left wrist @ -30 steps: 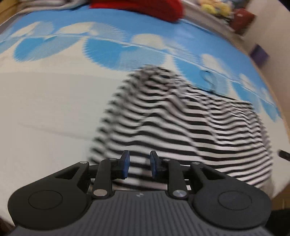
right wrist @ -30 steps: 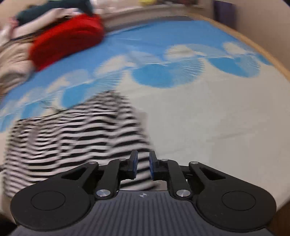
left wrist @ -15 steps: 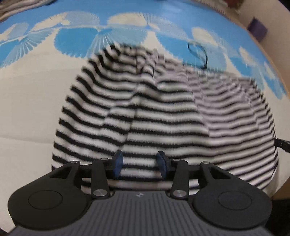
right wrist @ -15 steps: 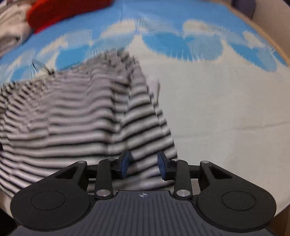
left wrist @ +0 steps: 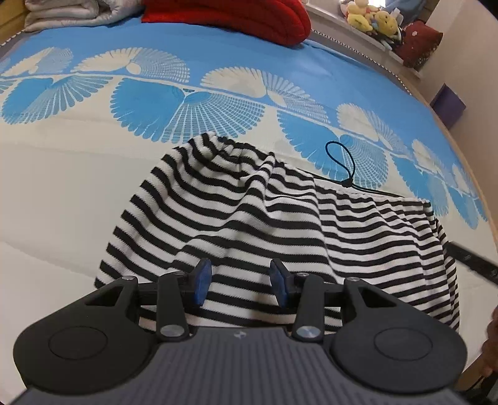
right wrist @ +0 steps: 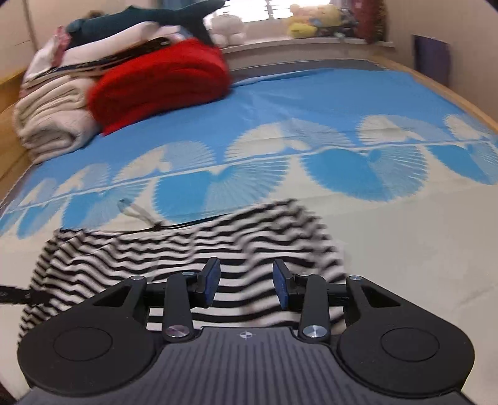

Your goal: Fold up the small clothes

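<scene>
- Small garment (left wrist: 280,224): black and white horizontal stripes.
- Cord loop (left wrist: 340,162), at the garment's 1 o'clock: black.
- Bed cover (left wrist: 218,78): bright blue far half, cream near half, fan-shaped scallop motifs in both colours along the seam.
- Folded blanket (right wrist: 162,81), 11 o'clock: red.
- Folded bedding (right wrist: 53,124), 10 o'clock: cream.
- Plush toys (left wrist: 372,18): yellow.
- Gripper pads (left wrist: 202,280): blue, on black fingers.
</scene>
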The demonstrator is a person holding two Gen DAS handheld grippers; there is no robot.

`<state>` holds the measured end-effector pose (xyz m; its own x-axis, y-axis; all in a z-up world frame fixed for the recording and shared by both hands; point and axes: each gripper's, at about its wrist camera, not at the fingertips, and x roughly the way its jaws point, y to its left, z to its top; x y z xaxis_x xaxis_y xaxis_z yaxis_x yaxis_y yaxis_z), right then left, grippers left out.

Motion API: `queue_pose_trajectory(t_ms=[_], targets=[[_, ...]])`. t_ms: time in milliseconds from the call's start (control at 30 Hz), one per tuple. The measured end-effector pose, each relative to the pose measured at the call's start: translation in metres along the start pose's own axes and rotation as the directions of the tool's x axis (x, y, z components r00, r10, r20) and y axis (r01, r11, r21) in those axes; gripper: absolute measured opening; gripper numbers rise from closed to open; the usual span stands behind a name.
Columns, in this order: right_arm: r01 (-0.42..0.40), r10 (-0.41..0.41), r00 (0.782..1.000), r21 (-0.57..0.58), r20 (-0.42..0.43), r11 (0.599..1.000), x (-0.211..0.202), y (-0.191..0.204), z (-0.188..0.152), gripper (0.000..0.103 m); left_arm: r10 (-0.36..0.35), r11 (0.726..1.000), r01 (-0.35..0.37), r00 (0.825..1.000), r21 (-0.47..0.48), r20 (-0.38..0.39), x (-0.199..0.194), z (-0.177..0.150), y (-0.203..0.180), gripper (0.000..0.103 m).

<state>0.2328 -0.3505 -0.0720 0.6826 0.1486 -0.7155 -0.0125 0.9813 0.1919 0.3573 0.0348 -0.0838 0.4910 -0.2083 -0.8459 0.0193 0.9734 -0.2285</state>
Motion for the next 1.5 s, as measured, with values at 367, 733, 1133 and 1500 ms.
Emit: queue_pose_trajectory(t_ms=[367, 733, 1133, 1500], targets=[[0.136, -0.144, 0.964, -0.052, -0.222, 0.989, 0.057, 0.025, -0.011, 0.043, 0.028, 1.000, -0.028, 1.000, 0.001, 0.014, -0.009, 0.002, 0.029, 0.046], [0.145, -0.147, 0.987, 0.029, 0.068, 0.989, -0.067, -0.023, 0.002, 0.055, 0.023, 0.999, -0.025, 0.998, -0.037, -0.058, -0.027, -0.022, 0.077, 0.050], [0.199, -0.209, 0.976, 0.148, 0.060, 0.969, -0.114, -0.093, -0.010, 0.056, -0.046, 0.924, -0.035, 0.978, -0.382, -0.202, -0.004, -0.031, 0.135, 0.075], [0.181, -0.192, 0.979, 0.139, 0.067, 0.974, -0.122, -0.105, -0.011, 0.056, -0.103, 0.893, -0.025, 0.961, -0.449, -0.258, 0.021, -0.033, 0.129, 0.081]])
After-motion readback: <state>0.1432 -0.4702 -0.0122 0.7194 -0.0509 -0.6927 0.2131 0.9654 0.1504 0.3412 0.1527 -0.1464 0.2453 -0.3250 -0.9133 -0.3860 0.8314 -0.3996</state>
